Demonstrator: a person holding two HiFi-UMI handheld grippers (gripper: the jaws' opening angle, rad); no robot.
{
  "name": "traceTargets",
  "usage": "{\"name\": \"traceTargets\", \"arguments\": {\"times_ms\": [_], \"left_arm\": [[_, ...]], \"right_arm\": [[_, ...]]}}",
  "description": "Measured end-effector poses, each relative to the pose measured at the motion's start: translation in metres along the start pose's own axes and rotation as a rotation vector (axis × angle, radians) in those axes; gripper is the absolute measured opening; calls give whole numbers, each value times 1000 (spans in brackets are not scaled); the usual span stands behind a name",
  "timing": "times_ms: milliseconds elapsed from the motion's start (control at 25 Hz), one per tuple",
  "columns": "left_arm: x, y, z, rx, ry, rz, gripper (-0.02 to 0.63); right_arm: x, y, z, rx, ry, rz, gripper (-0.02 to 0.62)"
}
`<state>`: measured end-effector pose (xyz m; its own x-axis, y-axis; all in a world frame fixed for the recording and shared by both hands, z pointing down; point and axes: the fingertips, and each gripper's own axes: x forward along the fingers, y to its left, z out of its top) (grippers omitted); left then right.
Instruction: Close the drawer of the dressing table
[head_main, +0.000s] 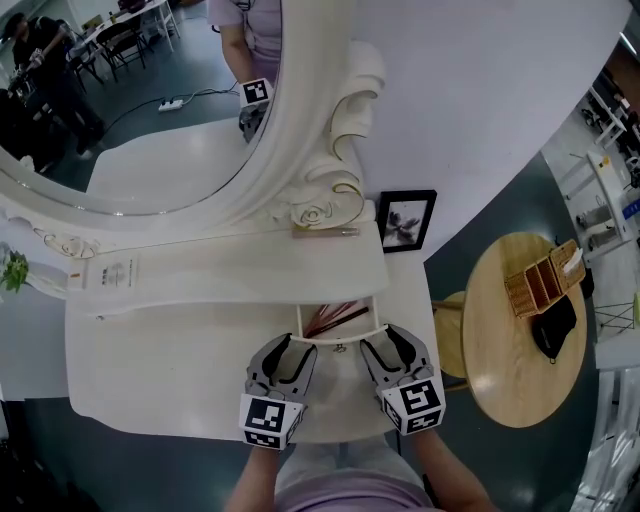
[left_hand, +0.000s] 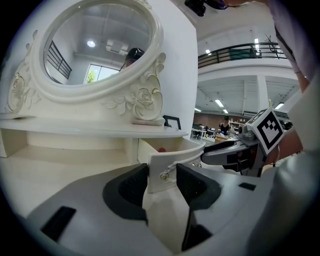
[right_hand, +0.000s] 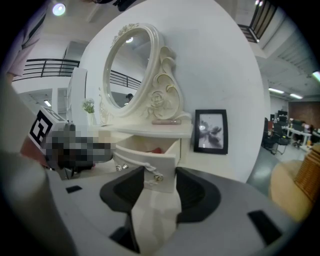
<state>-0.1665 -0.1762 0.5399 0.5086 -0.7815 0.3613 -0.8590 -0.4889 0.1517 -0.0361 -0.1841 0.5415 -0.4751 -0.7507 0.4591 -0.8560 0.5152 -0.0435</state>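
Dressing table (head_main: 180, 360) in white fills the middle of the head view, its broad top bare on the left side. An oval mirror (head_main: 130, 100) in a carved white frame rises at its back above a narrow shelf (head_main: 250, 262). A round wooden table (head_main: 500, 340) stands apart to the right, with a small wooden organiser (head_main: 545, 278) on it.

The drawer (head_main: 340, 338) sits under the right end of the shelf and is pulled out toward the person, its curved front well clear of the shelf edge. It is open, with thin reddish sticks (head_main: 335, 318) lying inside.

The left gripper (head_main: 288, 352) is at the left end of the drawer front and the right gripper (head_main: 383, 348) at the right end, both pointing at the front from the person's side. Each gripper's jaws stand partly apart. In the left gripper view the left corner of the drawer front shows in the gap between the dark pads, and in the right gripper view the right corner does; neither pair is clamped on it, so both grippers hold nothing.

A black picture frame (head_main: 405, 220) leans against the wall right of the shelf. A small metal handle fitting (right_hand: 158, 176) shows on the drawer front between the right gripper's pads.
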Motion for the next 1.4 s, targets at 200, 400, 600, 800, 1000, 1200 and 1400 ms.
{"name": "traceTargets", "arguments": {"times_ms": [200, 400, 600, 800, 1000, 1200, 1400], "left_arm": [[1, 0, 0, 5, 13, 0, 183], [3, 2, 2, -3, 23, 4, 181], [8, 6, 4, 0, 26, 7, 181], [14, 10, 7, -1, 24, 16, 181], [20, 14, 10, -5, 24, 31, 181], [27, 18, 12, 0, 33, 33, 181], [33, 22, 16, -1, 29, 45, 181]], "right_arm": [[0, -1, 0, -3, 8, -2, 204], [2, -2, 1, -1, 13, -7, 201], [8, -5, 3, -2, 9, -9, 201], [15, -9, 7, -3, 10, -7, 199], [21, -14, 10, -2, 9, -1, 199], [28, -18, 13, -2, 1, 0, 199], [34, -23, 18, -7, -9, 5, 199]]}}
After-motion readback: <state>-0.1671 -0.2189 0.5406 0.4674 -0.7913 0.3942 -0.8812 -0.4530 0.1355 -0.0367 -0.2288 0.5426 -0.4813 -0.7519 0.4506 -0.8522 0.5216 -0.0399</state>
